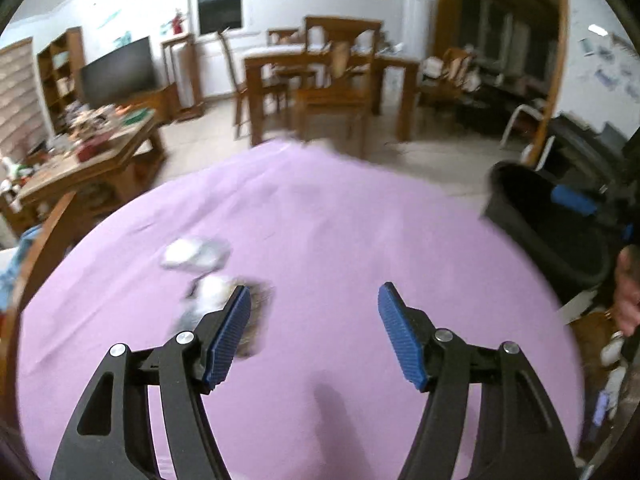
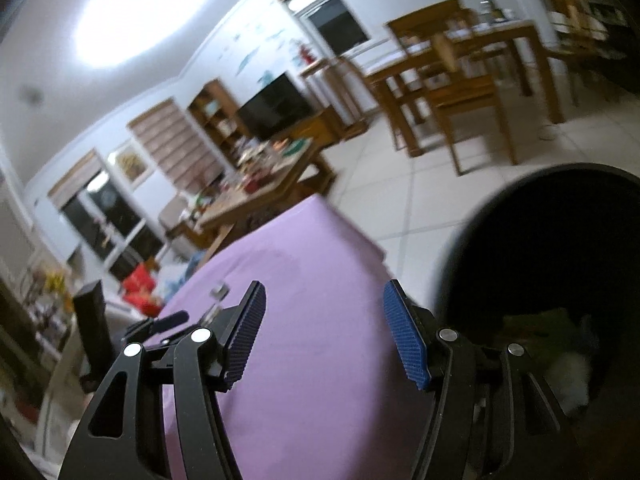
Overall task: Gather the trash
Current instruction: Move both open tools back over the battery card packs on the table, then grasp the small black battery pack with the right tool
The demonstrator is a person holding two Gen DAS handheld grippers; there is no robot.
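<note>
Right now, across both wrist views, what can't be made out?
- Crumpled whitish trash on the purple tablecloth, left wrist view: motion blur; the lower piece is partly behind a blue pad of the open left gripper. Material unclear.
- Black round bin, right wrist view: interior dark; pale contents unidentifiable, partly behind the open right gripper.
- Same bin, left wrist view: cut off at the right edge.

A plain lilac-purple cloth (image 1: 320, 232) covers the table, with no pattern on it. The crumpled scraps of trash (image 1: 196, 254) lying on it are white and silvery grey, too blurred to read further. Both black-framed grippers, left (image 1: 314, 338) and right (image 2: 324, 334), carry deep blue pads (image 1: 228, 338) with fine ribbing. The round plastic bin (image 2: 552, 240) is black, with something pale white and dull green inside.
</note>
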